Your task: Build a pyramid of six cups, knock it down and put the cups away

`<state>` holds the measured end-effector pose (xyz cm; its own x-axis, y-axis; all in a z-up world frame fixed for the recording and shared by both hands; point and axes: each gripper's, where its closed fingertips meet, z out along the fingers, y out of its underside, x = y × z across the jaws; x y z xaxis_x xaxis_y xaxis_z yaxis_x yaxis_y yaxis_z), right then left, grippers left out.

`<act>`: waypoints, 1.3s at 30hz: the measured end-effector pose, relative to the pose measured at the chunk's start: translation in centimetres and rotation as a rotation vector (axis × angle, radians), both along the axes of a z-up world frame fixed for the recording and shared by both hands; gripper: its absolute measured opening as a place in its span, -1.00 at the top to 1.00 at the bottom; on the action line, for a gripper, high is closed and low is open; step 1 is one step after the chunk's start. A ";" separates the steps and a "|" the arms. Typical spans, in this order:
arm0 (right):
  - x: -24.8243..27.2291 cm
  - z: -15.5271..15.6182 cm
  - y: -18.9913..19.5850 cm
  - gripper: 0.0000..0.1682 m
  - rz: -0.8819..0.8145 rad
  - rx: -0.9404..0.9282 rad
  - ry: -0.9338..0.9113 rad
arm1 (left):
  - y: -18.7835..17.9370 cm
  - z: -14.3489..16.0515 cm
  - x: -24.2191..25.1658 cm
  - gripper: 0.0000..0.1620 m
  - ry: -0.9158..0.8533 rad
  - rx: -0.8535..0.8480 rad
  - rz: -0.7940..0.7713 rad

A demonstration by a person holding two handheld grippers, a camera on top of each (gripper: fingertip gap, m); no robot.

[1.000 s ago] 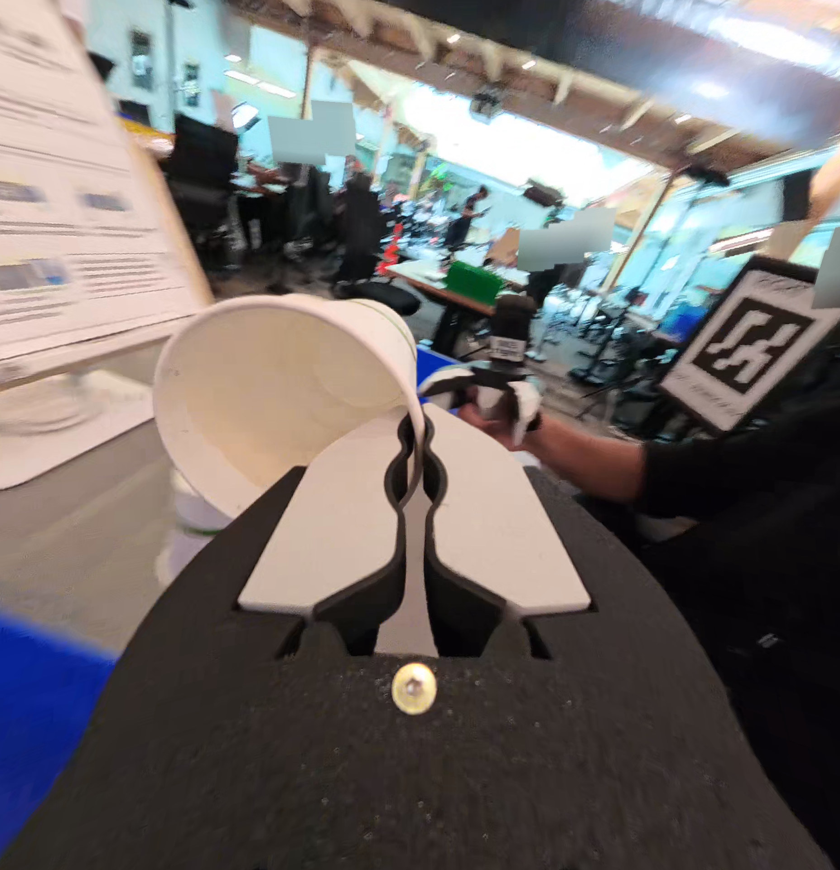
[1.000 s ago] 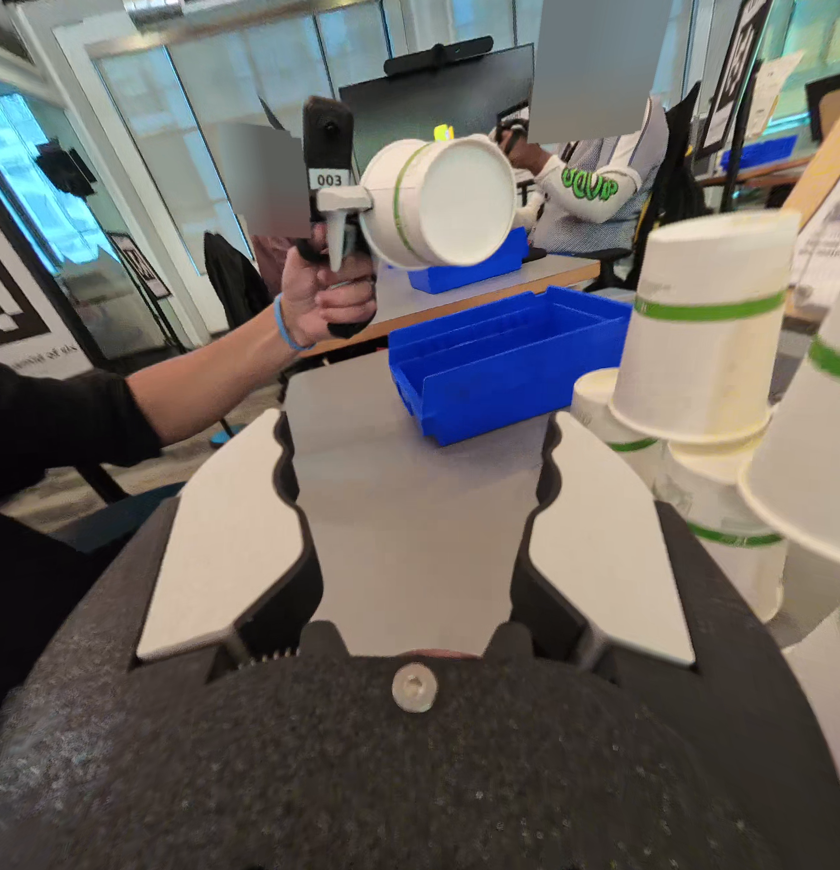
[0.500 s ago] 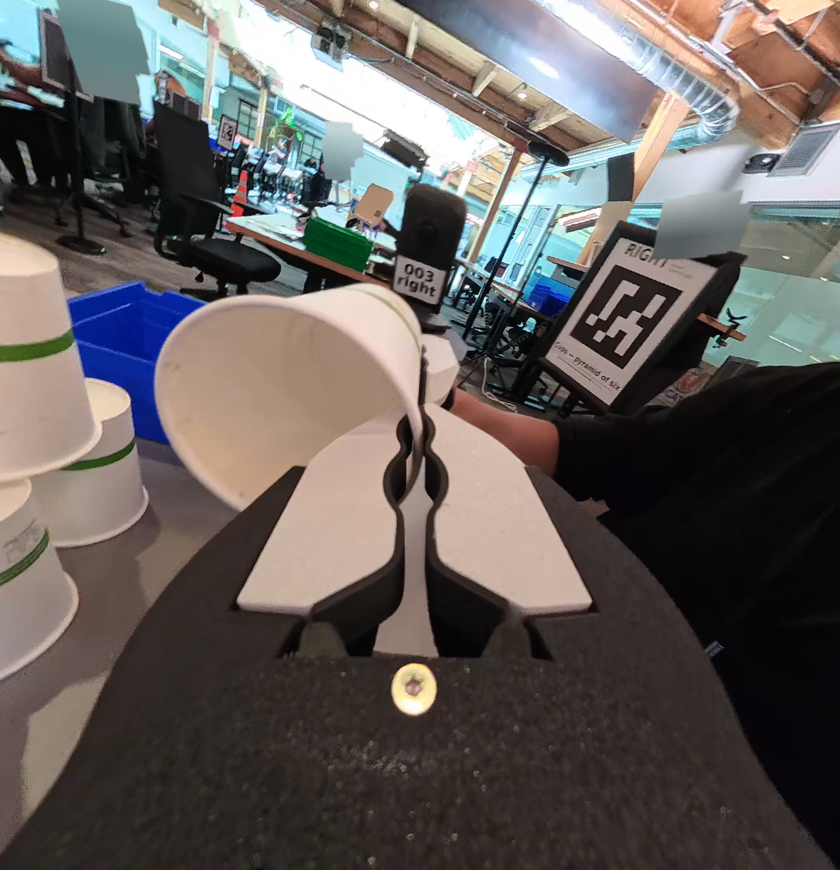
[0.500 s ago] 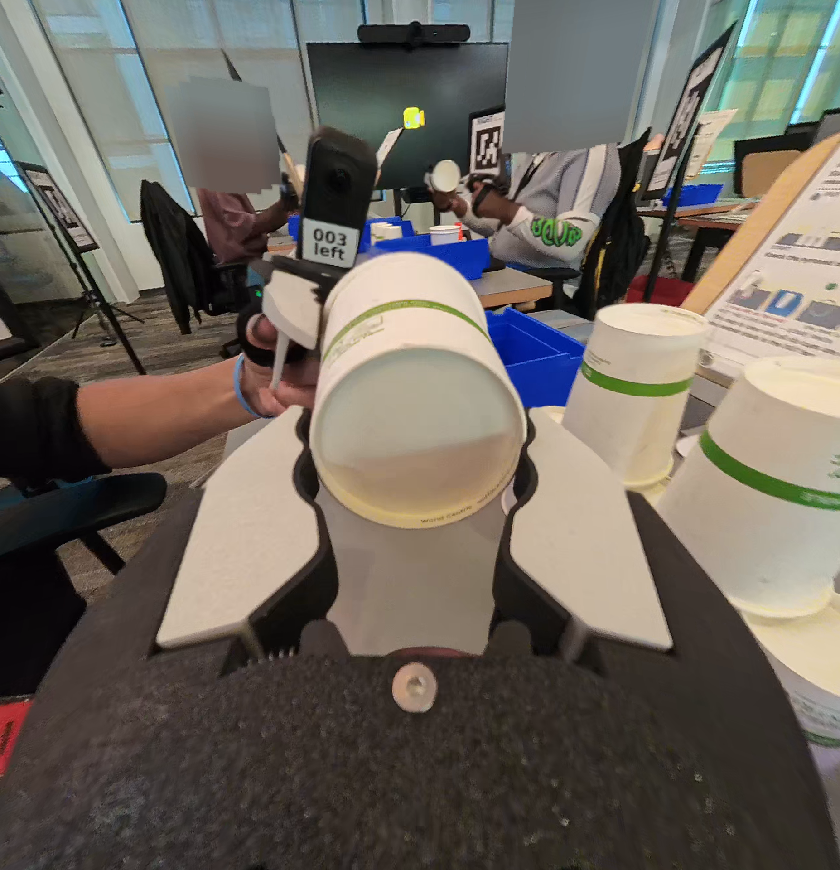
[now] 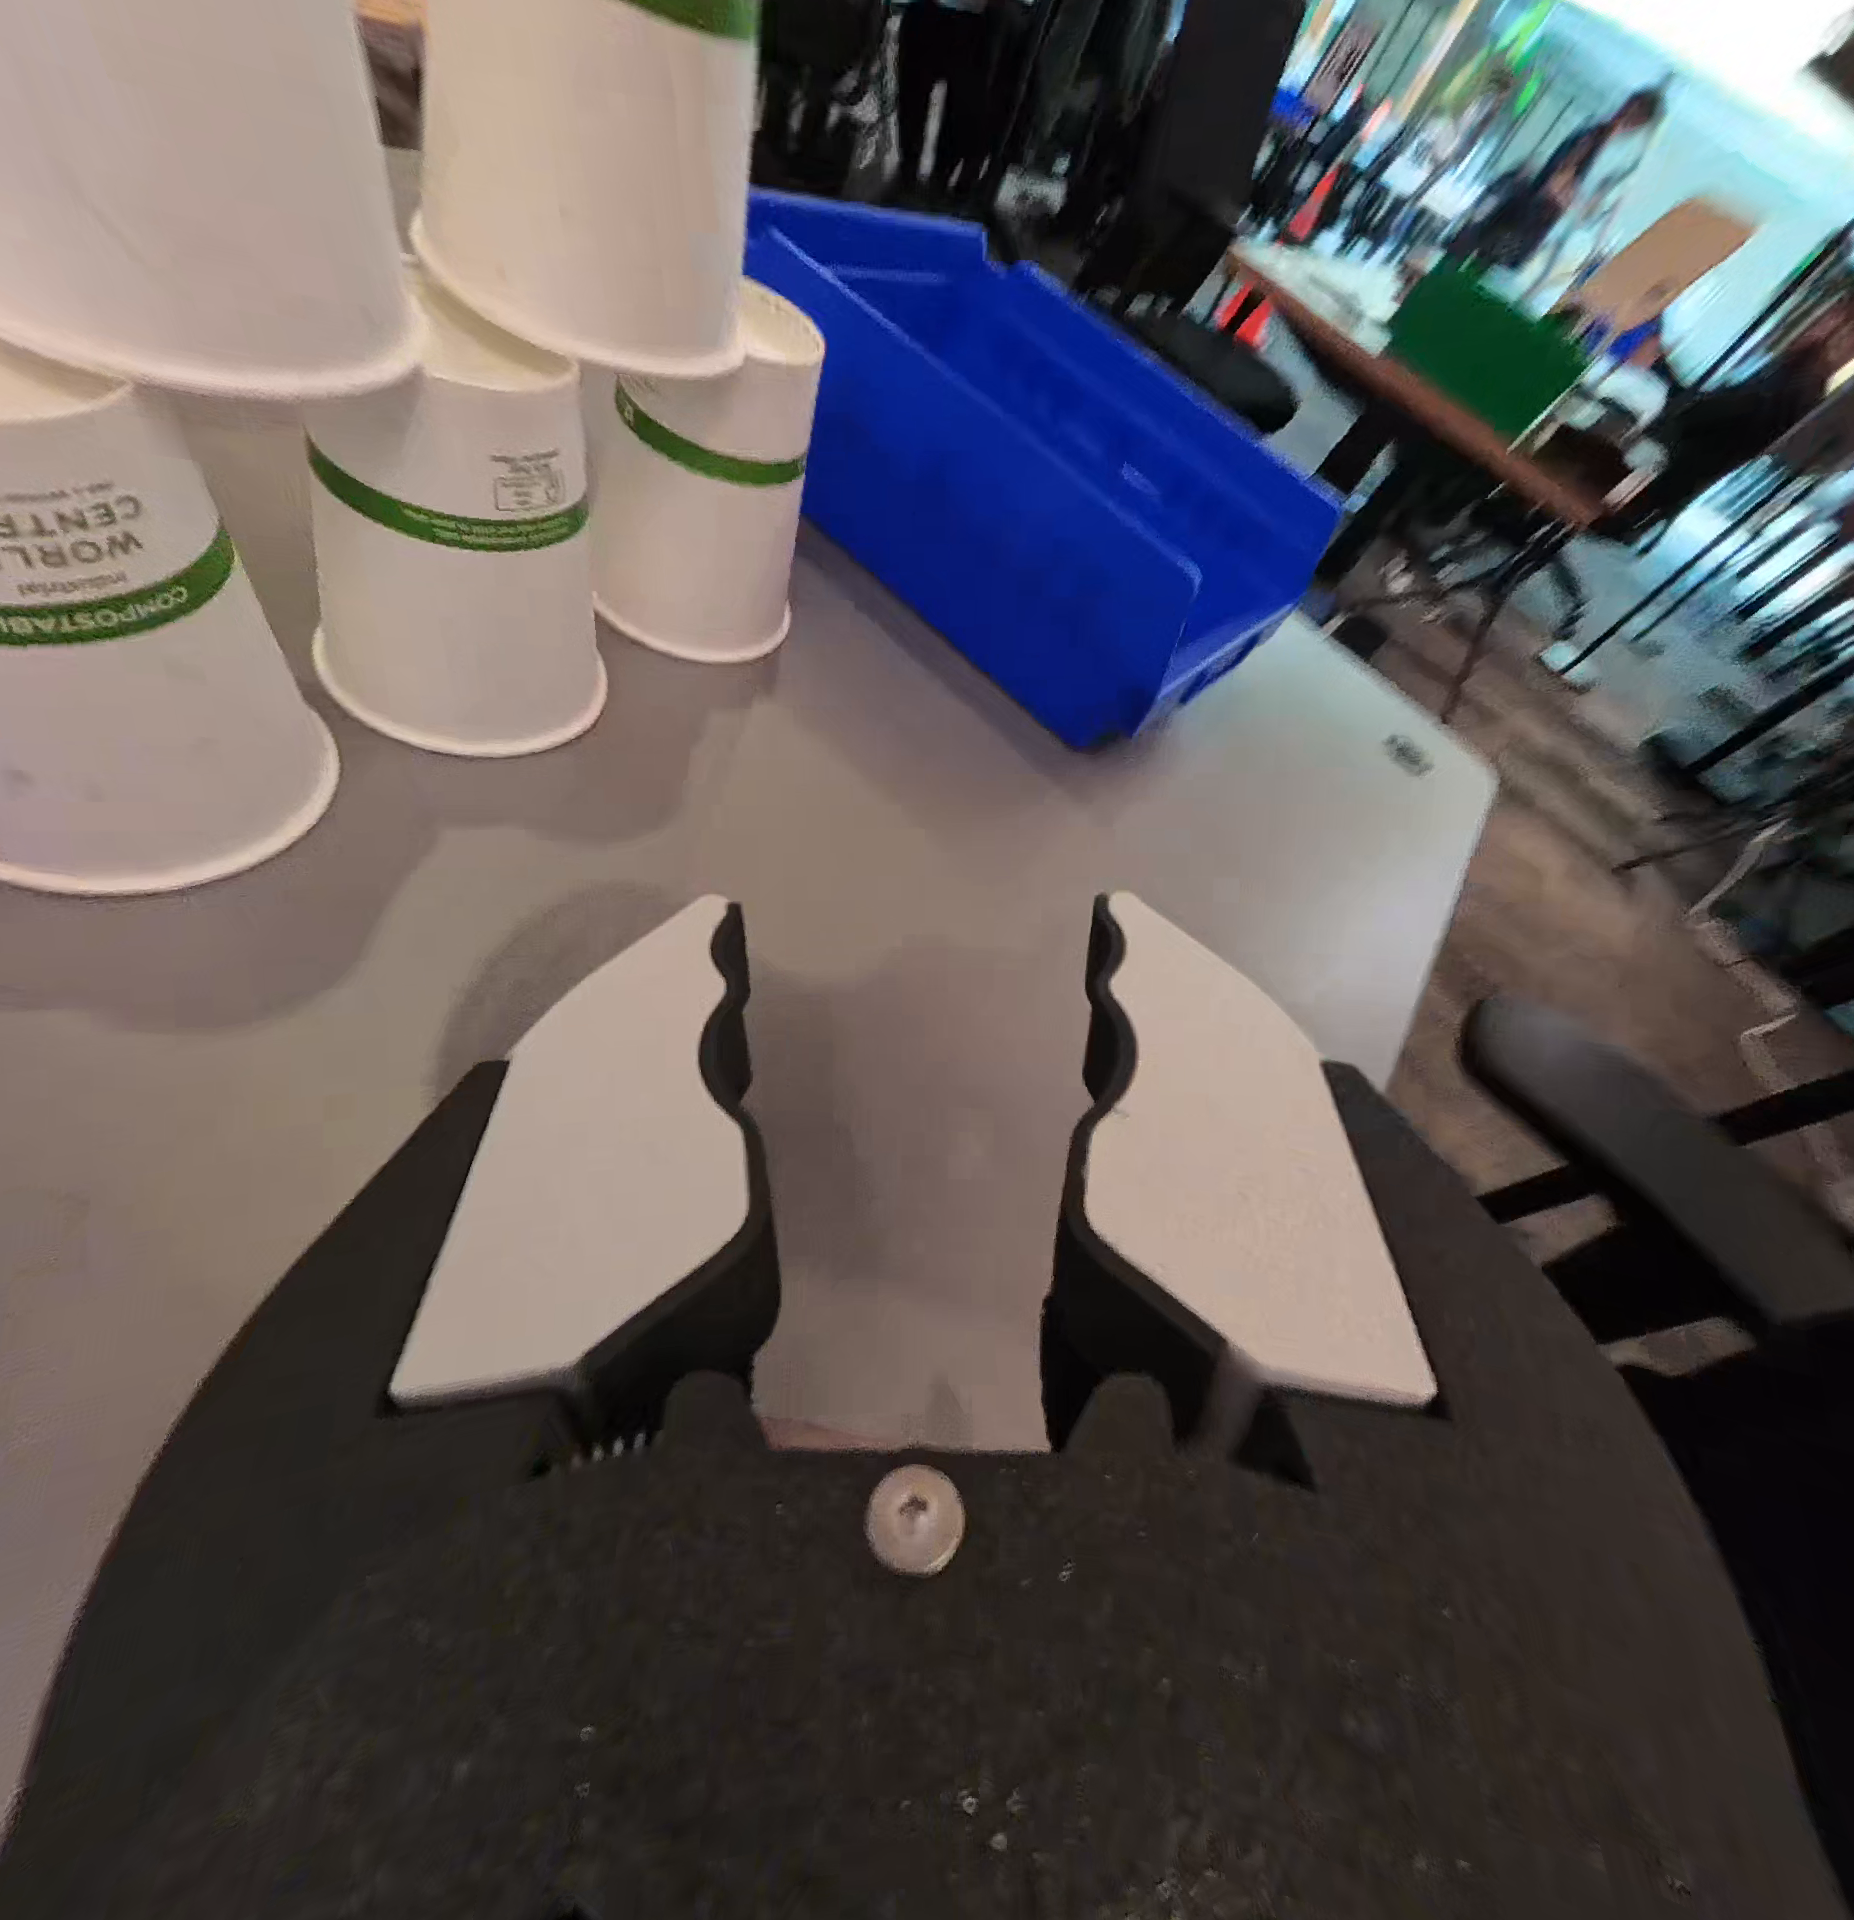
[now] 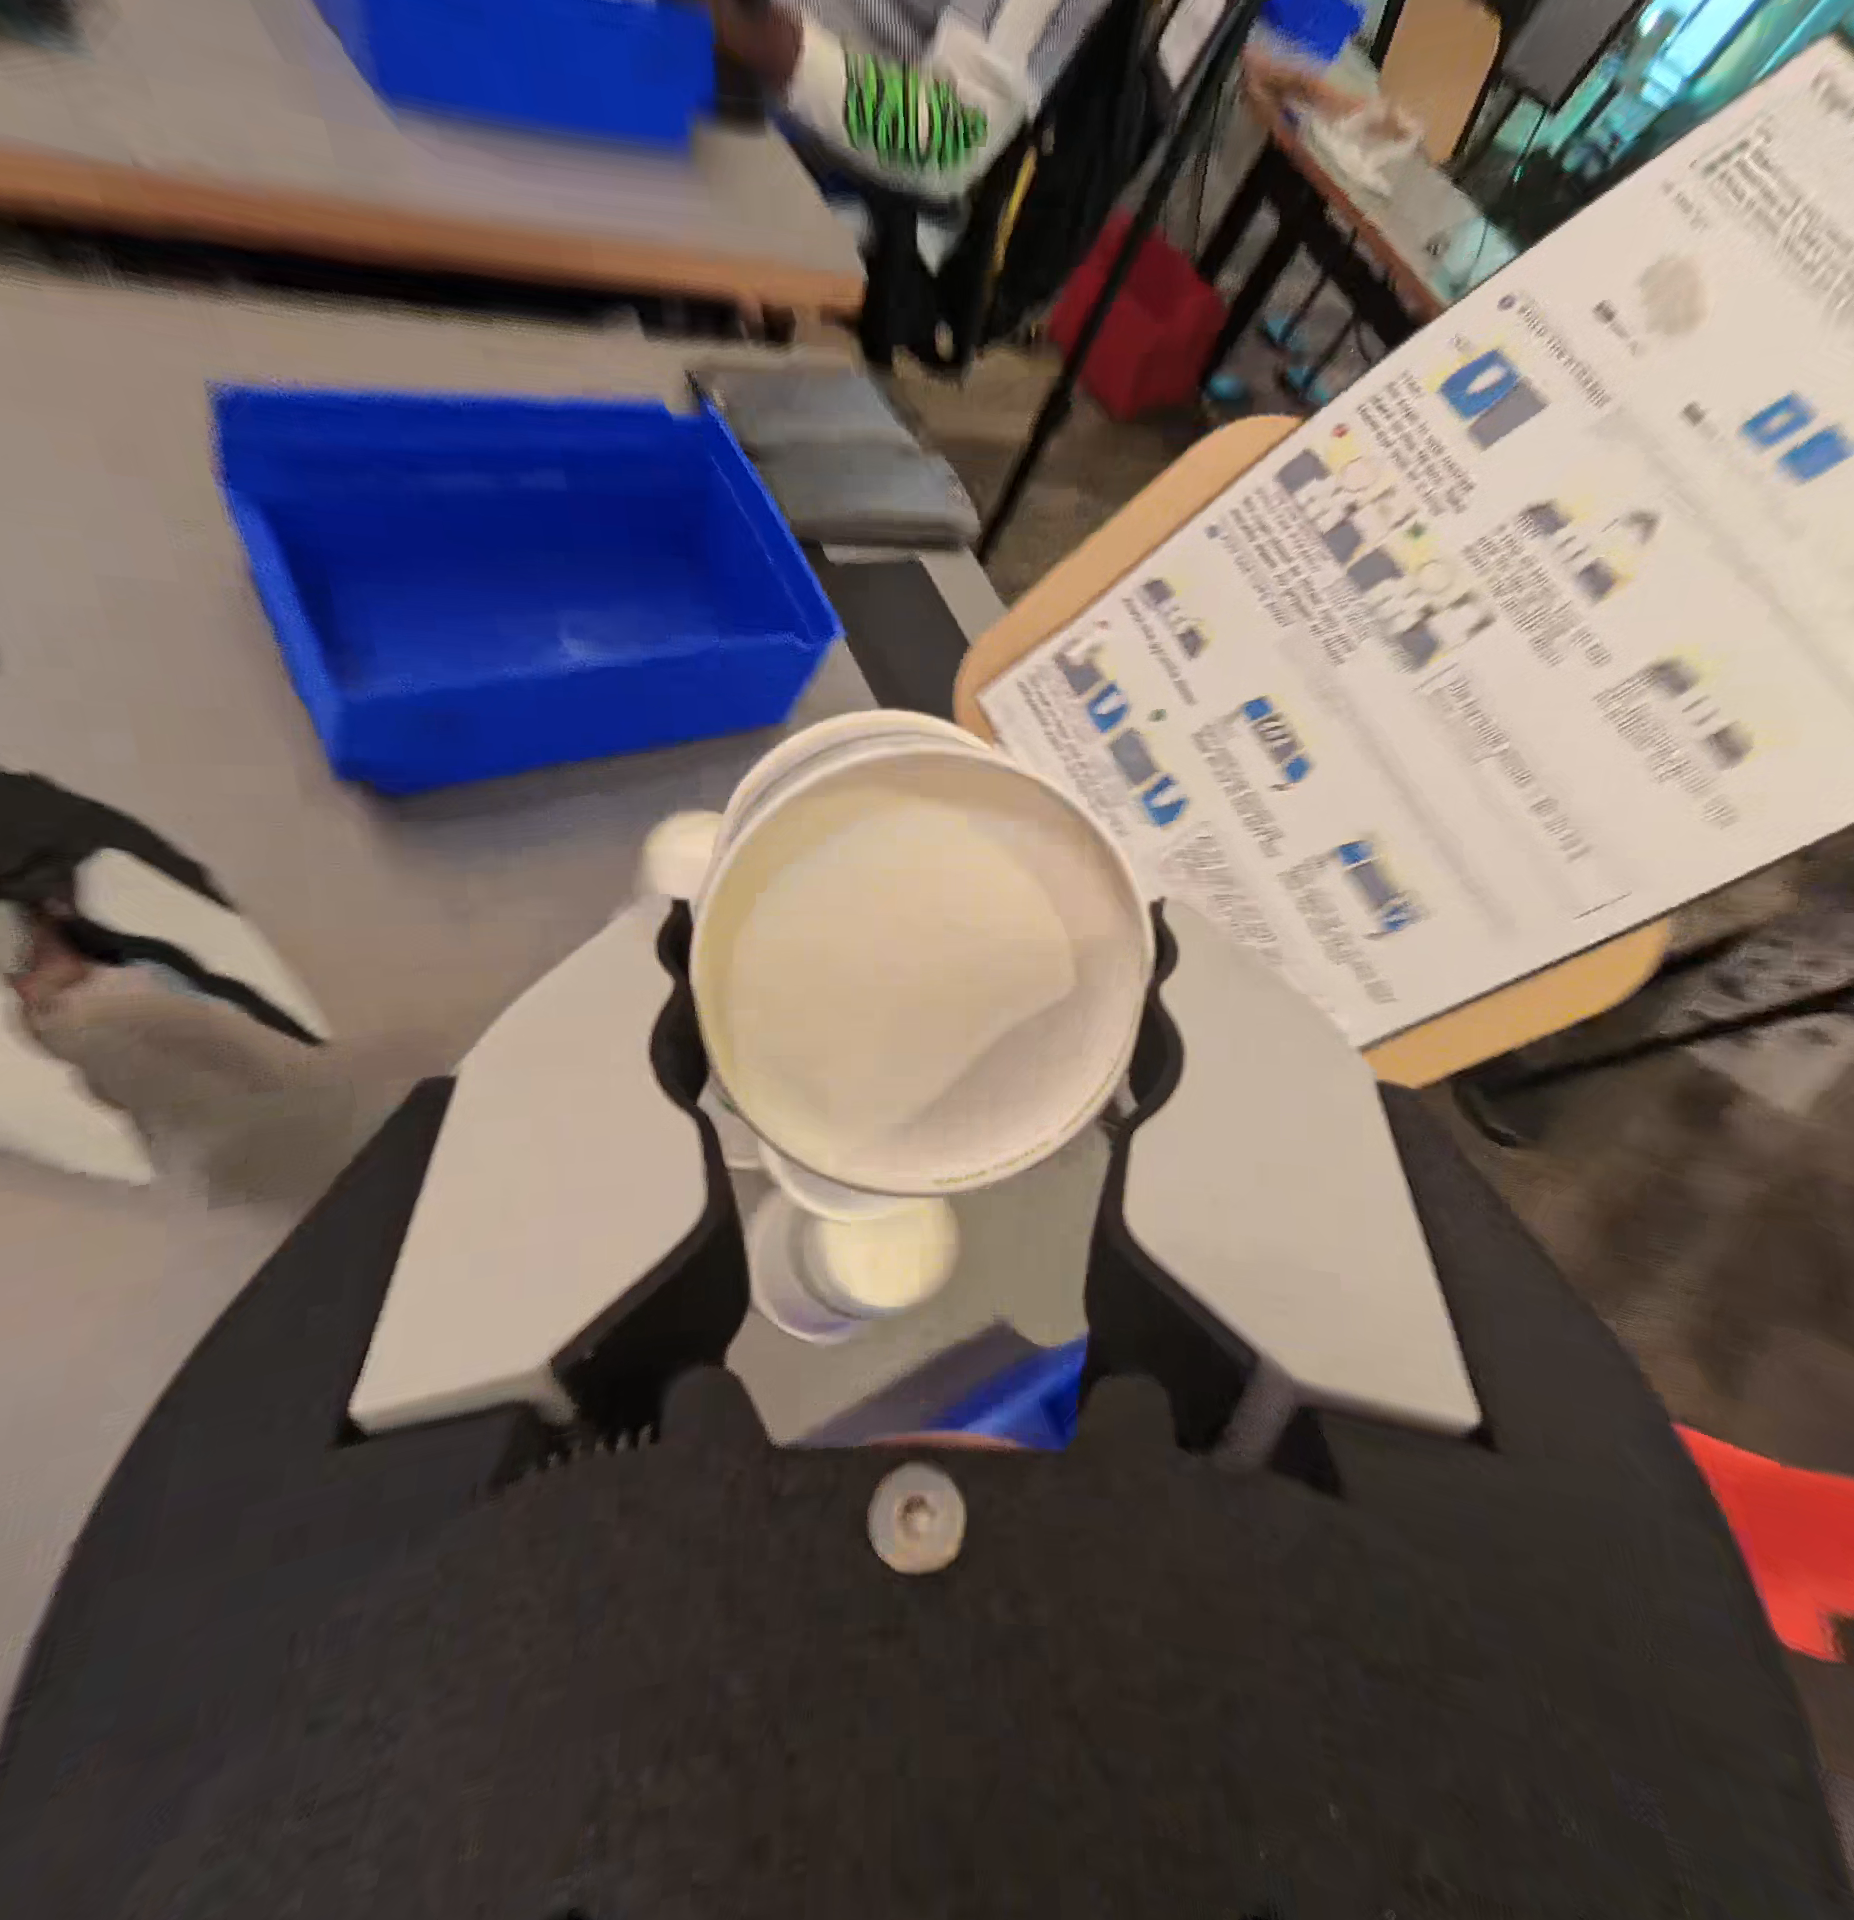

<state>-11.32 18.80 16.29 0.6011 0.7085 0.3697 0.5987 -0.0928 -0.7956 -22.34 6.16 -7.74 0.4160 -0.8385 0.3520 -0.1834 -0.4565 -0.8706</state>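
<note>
Five white paper cups with green bands stand upside down on the grey table [image 5: 902,810]: three in a bottom row [image 5: 455,561] and two on top of them [image 5: 590,177], at the upper left of the left wrist view. My left gripper [image 5: 915,914] is open and empty, low over the table to the right of the cups. My right gripper [image 6: 918,914] is shut on a sixth white cup [image 6: 902,966], its base toward the camera, held above the stacked cups [image 6: 871,1257], which show blurred through the gap. The left gripper also shows at the left edge of the right wrist view [image 6: 123,987].
An empty blue bin [image 5: 1006,499] sits on the table just behind and right of the cups; it also shows in the right wrist view [image 6: 507,582]. A printed sheet on a wooden board [image 6: 1422,644] leans at the right. The table's right edge [image 5: 1442,935] is close, with a black chair beyond it.
The cup passed from my left gripper to my right. The left gripper opened and dropped low beside the cups. The right gripper shut on the cup and carried it over the stack.
</note>
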 end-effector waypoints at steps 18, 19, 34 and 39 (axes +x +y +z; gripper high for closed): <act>-2.2 -6.2 8.0 0.04 -0.003 -0.583 -0.403 | 0.7 -1.9 -2.0 0.10 0.224 0.201 0.182; -2.1 -6.5 8.0 0.04 -0.003 -0.582 -0.406 | 0.6 -2.1 -2.0 0.10 0.225 0.201 0.179; -1.9 -6.1 8.5 -0.22 0.002 -0.497 -0.351 | 0.2 -3.0 -1.4 0.07 0.242 0.167 0.142; -3.0 1.6 5.7 -0.19 0.045 -0.167 -0.168 | 0.4 -1.6 -2.0 0.07 0.149 0.148 0.161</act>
